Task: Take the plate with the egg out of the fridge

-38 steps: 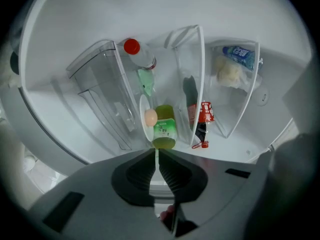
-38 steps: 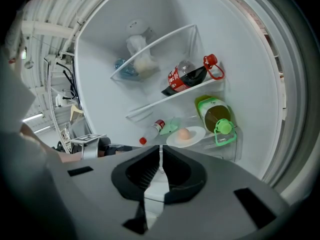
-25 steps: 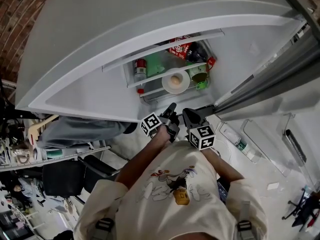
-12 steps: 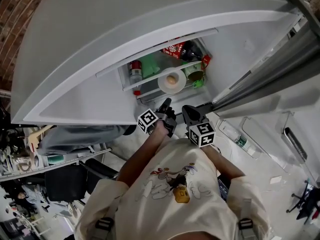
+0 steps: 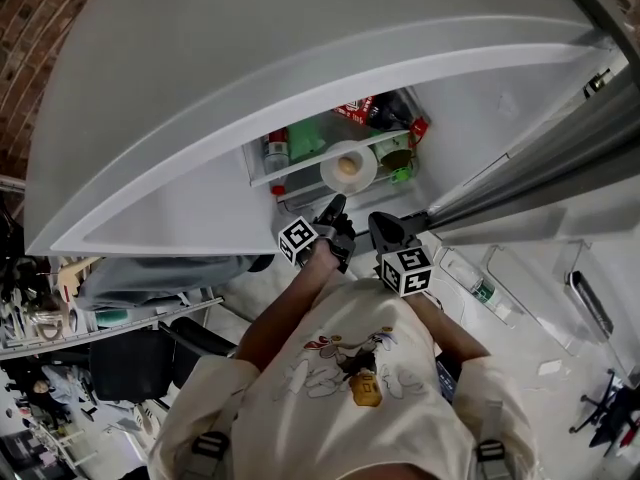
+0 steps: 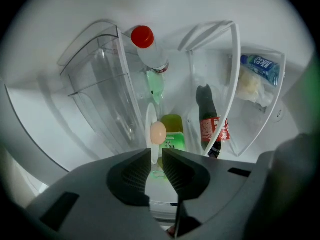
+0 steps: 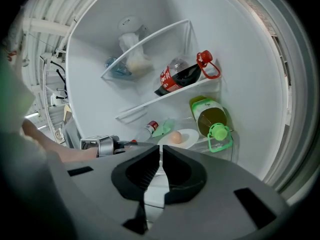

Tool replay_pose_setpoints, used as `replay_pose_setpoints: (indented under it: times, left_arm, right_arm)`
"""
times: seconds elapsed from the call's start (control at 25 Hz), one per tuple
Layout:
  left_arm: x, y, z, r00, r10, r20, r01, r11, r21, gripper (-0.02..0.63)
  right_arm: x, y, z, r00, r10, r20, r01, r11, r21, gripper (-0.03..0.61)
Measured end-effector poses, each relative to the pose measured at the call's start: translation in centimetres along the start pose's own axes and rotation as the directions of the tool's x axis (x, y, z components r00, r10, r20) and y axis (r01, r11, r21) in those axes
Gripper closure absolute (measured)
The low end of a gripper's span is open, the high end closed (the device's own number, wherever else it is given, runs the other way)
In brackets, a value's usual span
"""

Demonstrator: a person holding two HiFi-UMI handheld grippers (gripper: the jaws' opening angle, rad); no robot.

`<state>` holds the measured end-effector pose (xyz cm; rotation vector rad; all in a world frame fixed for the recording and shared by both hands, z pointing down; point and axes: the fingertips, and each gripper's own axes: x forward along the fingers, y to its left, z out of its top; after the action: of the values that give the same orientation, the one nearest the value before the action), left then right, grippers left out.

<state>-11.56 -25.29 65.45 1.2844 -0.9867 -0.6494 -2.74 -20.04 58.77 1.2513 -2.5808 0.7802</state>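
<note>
The left gripper (image 6: 156, 154) has just parted its fingers to a narrow gap, with nothing between them. It faces the plate (image 6: 150, 115) with the egg (image 6: 158, 132), still on the fridge shelf (image 5: 295, 169), so a grasp looks imminent. The right gripper (image 7: 161, 151) has its fingers pressed nearly together.

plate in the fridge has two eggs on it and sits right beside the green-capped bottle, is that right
Not quite. The plate has one egg on it, not two. The rest holds: it sits right beside the green-capped bottle. The right gripper view shows this most clearly.
</note>
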Motion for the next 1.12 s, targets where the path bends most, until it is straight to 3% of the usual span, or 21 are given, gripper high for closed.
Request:
replay_pose_setpoints:
  times: [0.6, 1.12]
  left_arm:
    - [1.5, 0.4, 0.1, 0.999, 0.029, -0.023, -0.028, 1.0, 0.014, 0.505]
    - [3.0, 0.3, 0.8, 0.999, 0.031, 0.008, -0.031, 0.999, -0.011, 0.5]
  right_arm:
    - [0.3, -1.1, 0.5, 1.0, -0.022, 0.003, 0.022, 1.0, -0.004, 0.571]
    - [0.1, -1.7, 0.5, 0.999, -0.033, -0.002, 0.033, 0.999, -0.01, 0.571]
